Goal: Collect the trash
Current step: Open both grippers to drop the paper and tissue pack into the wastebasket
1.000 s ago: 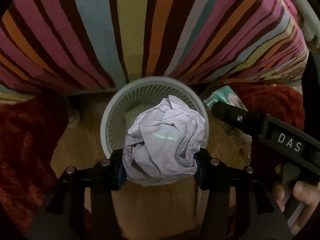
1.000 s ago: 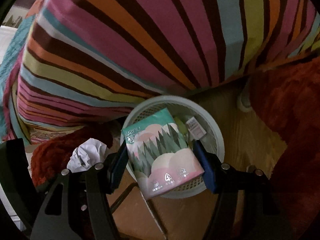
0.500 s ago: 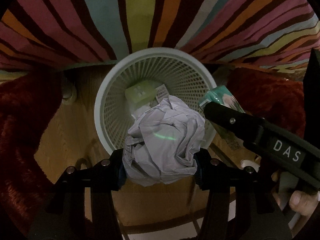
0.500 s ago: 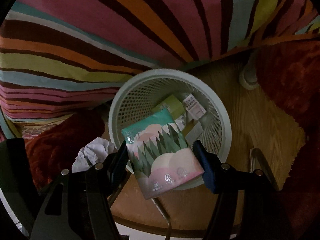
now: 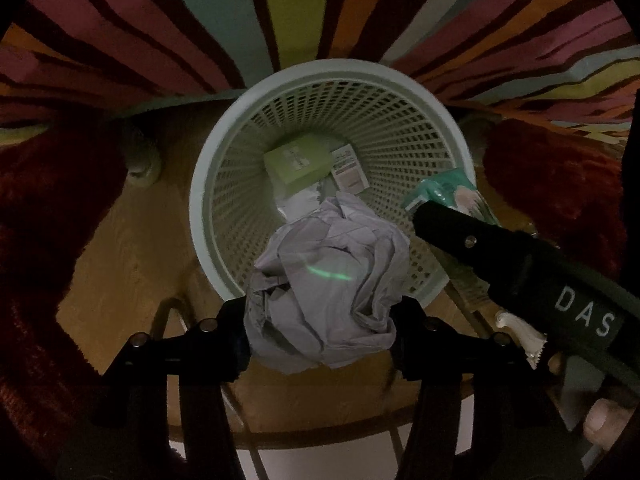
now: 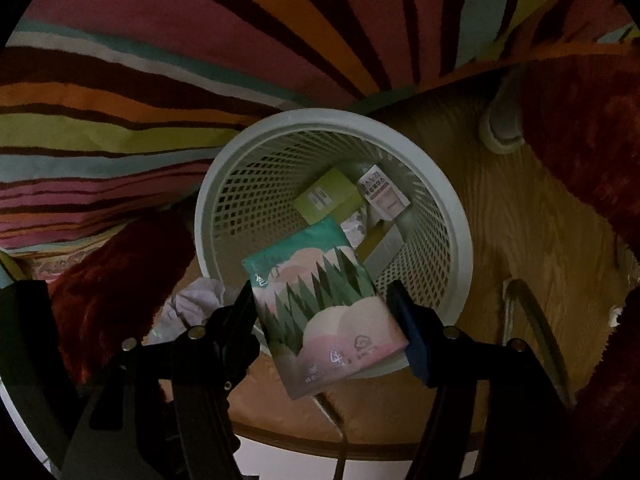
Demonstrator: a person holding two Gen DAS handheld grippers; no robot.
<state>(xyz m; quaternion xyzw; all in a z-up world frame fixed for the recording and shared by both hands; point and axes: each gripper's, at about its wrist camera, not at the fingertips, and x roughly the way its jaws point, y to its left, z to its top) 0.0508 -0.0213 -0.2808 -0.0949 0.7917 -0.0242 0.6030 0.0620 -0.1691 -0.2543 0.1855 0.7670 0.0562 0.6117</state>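
My left gripper (image 5: 320, 332) is shut on a crumpled ball of white paper (image 5: 324, 292), held over the near rim of a pale mesh waste basket (image 5: 224, 160). My right gripper (image 6: 328, 320) is shut on a tissue packet with a green forest print (image 6: 324, 308), held over the near edge of the same basket (image 6: 216, 200). In the basket lie a green box (image 5: 296, 164) and a small white packet (image 5: 350, 168). The right gripper's finger with the packet also shows at the right of the left wrist view (image 5: 452, 220).
A striped blanket (image 5: 240, 20) hangs over the far side of the basket. Dark red shaggy fabric (image 5: 48, 200) lies at both sides on the wooden floor (image 5: 132, 264). A white furniture foot (image 6: 500, 124) stands beyond the basket.
Both grippers have moved forward and over the basket with their loads still held. The basket's inside now shows more fully.
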